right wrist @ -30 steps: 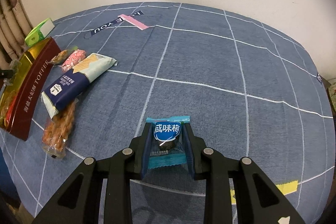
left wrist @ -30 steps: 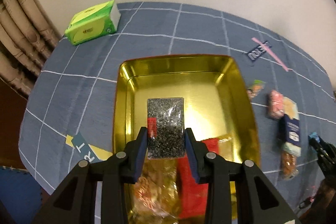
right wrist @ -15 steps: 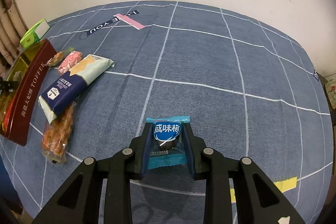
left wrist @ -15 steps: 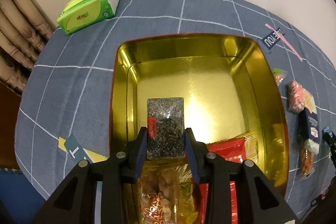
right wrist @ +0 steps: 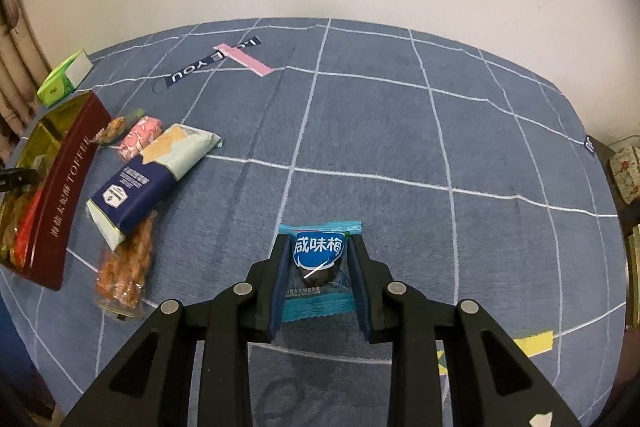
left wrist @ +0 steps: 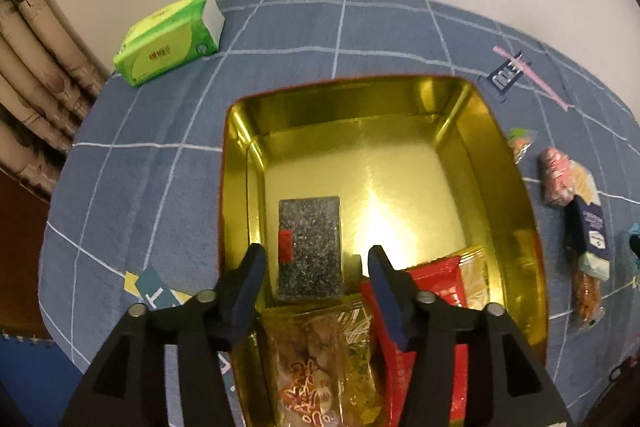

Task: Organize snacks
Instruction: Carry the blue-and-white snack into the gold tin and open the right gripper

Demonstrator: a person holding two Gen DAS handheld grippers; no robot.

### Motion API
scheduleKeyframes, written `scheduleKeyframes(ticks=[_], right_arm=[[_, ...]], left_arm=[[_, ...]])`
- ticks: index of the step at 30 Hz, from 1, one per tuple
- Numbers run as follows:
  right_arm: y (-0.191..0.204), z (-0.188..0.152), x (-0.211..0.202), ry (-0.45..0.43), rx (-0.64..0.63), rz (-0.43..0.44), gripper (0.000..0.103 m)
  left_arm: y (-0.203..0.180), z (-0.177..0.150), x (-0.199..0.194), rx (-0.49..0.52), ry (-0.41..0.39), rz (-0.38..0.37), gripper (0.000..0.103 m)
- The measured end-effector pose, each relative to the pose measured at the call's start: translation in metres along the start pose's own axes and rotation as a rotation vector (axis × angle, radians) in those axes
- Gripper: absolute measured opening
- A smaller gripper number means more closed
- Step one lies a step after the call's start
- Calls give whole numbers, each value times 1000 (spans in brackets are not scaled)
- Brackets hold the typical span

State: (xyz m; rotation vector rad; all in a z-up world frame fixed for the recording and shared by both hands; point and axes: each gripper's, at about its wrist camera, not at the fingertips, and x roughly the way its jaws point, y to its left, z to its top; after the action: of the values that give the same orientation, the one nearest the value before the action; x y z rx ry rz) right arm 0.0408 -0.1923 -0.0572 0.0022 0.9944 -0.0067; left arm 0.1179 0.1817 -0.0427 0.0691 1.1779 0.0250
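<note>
In the left wrist view, my left gripper (left wrist: pixel 316 259) is open above the gold tin (left wrist: pixel 492 163). A grey speckled packet (left wrist: pixel 310 247) lies on the tin floor between and just beyond my fingers. A red packet (left wrist: pixel 436 279) and a clear bag of snacks (left wrist: pixel 320 355) lie in the tin's near end. In the right wrist view, my right gripper (right wrist: pixel 318 255) is shut on a blue plum candy packet (right wrist: pixel 318 263), held above the blue cloth. The tin (right wrist: pixel 64 195) shows at the far left.
Loose snacks lie right of the tin: a navy and mint packet (right wrist: pixel 148 175), a pink packet (right wrist: pixel 140 137), an orange snack bag (right wrist: pixel 126 267) and a small candy (right wrist: pixel 114 129). A green tissue pack (left wrist: pixel 168 39) sits at the back left. The table is round with nearby edges.
My left gripper has opened and let go of the grey speckled packet, which now lies in the tin. The right gripper still holds the blue candy packet, nearly unmoved.
</note>
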Motion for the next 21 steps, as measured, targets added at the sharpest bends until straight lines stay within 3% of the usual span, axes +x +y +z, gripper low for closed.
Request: scheduleKeyframes(ticks=[4, 9, 15, 21], right_arm=[[11, 8, -12, -25, -13, 16, 26], [38, 20, -25, -54, -51, 62, 26], [91, 33, -35, -76, -130, 137, 26], [150, 40, -41, -80, -204, 232, 26]], left_arm=[[4, -2, -20, -13, -47, -32, 56], [15, -13, -54, -49, -135, -7, 56], [45, -35, -80, -154, -213, 82, 56], [79, -82, -89, -250, -239, 158, 56]])
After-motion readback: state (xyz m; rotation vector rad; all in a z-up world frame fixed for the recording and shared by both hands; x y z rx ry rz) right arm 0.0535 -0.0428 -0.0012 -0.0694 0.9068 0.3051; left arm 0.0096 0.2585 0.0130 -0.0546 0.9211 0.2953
